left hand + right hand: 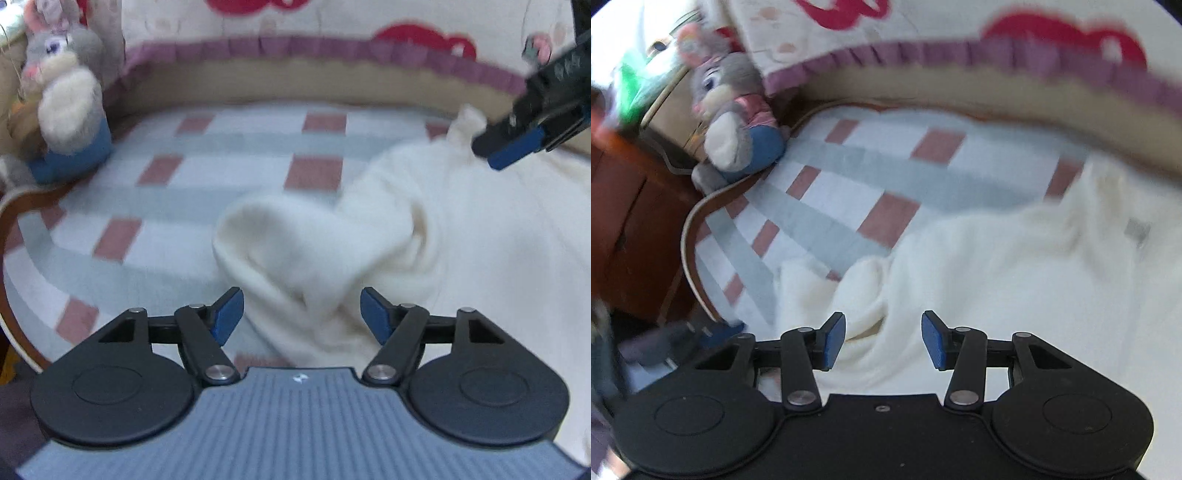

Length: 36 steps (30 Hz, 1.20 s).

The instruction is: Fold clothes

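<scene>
A cream-white fleecy garment (469, 258) (1008, 280) lies spread on a plaid blanket, taking up its right half. A bunched sleeve (291, 240) curls out to the left. My left gripper (302, 314) is open just above the sleeve's twisted folds, with cloth showing between its blue pads but not clamped. My right gripper (884, 339) is open too, over the garment's left edge with nothing pinched. In the left wrist view, my right gripper (491, 151) hovers at the garment's far corner. Both views are motion-blurred.
The blanket (221, 147) (871, 173) has grey bands and reddish squares. A plush rabbit (62, 92) (735, 118) sits at its far left corner. A backrest cover with a purple ruffle (295, 48) runs behind. A curved wooden edge (690, 240) and a brown cabinet (628, 206) lie left.
</scene>
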Available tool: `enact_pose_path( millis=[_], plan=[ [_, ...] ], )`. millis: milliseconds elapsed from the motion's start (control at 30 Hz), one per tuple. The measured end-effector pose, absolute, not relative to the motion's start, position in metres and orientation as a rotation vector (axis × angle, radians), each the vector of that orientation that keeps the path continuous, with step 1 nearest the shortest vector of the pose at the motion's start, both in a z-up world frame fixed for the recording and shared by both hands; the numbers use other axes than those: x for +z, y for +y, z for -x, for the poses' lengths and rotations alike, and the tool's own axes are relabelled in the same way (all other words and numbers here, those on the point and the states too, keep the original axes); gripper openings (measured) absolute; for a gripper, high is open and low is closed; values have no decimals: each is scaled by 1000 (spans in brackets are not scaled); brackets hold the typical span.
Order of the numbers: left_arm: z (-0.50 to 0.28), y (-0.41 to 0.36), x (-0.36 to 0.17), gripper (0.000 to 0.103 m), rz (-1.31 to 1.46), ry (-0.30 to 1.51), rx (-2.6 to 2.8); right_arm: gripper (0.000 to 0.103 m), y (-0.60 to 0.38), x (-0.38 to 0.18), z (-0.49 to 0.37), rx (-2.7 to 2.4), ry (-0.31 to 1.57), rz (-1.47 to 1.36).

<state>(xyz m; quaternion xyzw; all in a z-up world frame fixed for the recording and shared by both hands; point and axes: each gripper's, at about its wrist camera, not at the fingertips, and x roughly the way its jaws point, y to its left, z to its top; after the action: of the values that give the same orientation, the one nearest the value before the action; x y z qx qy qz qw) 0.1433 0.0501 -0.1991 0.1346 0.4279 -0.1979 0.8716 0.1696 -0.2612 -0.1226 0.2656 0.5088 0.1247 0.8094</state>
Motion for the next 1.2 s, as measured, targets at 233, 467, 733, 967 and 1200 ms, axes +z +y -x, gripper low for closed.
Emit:
enact_pose_path(
  millis=[233,467,733,967,1200],
  plan=[
    [-160,74,-235,69,18,1000,-350,51,-237,-171,-157,179,1028,-658],
    [-167,75,-253,33,89,994,-349,51,-237,-193,-151,162,959,-568],
    [-170,89,-186,14,-173,723,-185,52,-238,-200,-153,134,955,-505],
    [-214,150,-140,14,-227,725,-36,52,-237,-204,-153,95,955,-439],
    [-274,178,-156,16,-179,953,-77,52,-237,-207,-151,83,958,-414]
  ],
)
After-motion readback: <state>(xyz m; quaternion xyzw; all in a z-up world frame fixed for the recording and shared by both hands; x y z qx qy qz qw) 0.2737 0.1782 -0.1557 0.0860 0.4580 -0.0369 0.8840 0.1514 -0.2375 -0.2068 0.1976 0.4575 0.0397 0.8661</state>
